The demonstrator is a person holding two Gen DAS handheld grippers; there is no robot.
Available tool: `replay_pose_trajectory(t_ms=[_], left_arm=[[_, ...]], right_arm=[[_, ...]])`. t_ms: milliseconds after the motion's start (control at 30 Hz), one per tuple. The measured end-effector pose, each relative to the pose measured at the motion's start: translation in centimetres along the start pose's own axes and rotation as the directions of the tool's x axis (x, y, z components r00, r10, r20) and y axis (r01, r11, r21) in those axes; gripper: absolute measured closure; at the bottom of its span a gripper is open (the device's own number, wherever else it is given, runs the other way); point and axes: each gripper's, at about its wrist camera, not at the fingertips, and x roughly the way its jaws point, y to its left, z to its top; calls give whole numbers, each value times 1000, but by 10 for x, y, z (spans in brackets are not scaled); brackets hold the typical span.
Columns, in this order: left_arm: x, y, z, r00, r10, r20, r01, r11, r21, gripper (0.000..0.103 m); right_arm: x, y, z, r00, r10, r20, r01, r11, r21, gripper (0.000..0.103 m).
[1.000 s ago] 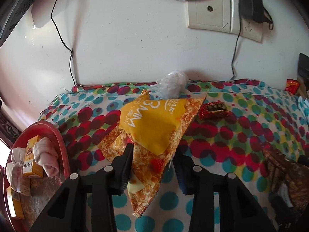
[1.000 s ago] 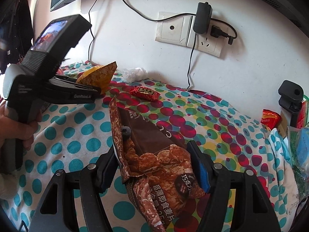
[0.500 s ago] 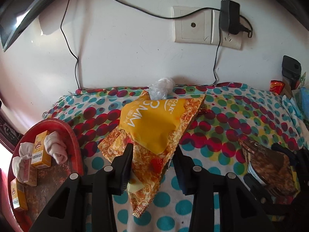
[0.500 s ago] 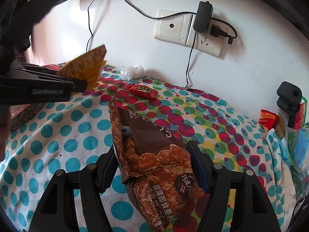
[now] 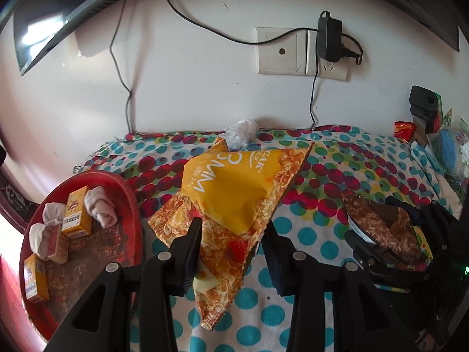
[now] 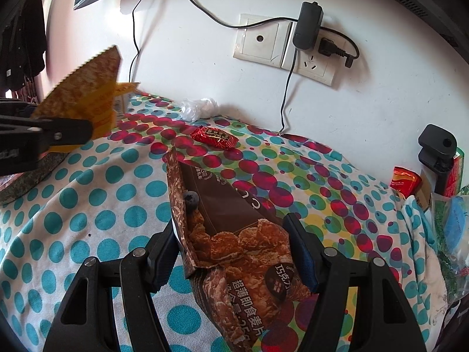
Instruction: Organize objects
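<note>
The left gripper (image 5: 231, 245) still clamps the yellow bag (image 5: 234, 193), now further left; the right gripper (image 6: 231, 248) still clamps the brown bag (image 6: 234, 234).

A soft matt dotted cloth (image 5: 337, 158) lies under glossy crinkled foil-plastic cereal bags (image 5: 234, 193), beside a worn, rough-surfaced red tray (image 5: 129, 193).

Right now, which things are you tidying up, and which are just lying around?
Being tidied: yellow cereal bag in the left gripper; brown cereal bag in the right gripper.

Just lying around: red candy packet, crumpled plastic bag, red tray, charger.
</note>
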Motion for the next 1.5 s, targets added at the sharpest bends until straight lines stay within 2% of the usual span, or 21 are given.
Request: replay_pose_trajectory(t_ms=[267, 467, 700, 833, 1100, 1267, 1500], left_arm=[[-26, 0, -15, 1000, -12, 16, 12, 1000, 7, 63], [-48, 24, -22, 999, 16, 50, -15, 1000, -15, 63], [-55, 78, -31, 995, 97, 37, -93, 991, -99, 63], [-56, 109, -35, 986, 166, 27, -161, 978, -135, 63], [-49, 177, -40, 962, 273, -12, -269, 939, -214, 63], [-42, 210, -31, 930, 365, -32, -364, 907, -212, 63], [-14, 242, -13, 888, 451, -88, -459, 870, -179, 63]], right_arm=[[1, 1, 0, 1000, -6, -3, 5, 1000, -4, 37], [1, 3, 1, 1000, -8, -3, 8, 1000, -5, 37], [2, 4, 1, 1000, -11, -4, 11, 1000, -6, 37], [2, 5, 1, 1000, -11, -5, 11, 1000, -5, 37], [3, 5, 1, 1000, -13, -6, 13, 1000, -4, 37], [3, 6, 2, 1000, -15, -6, 15, 1000, -4, 37], [3, 6, 2, 1000, -17, -7, 17, 1000, -6, 37]])
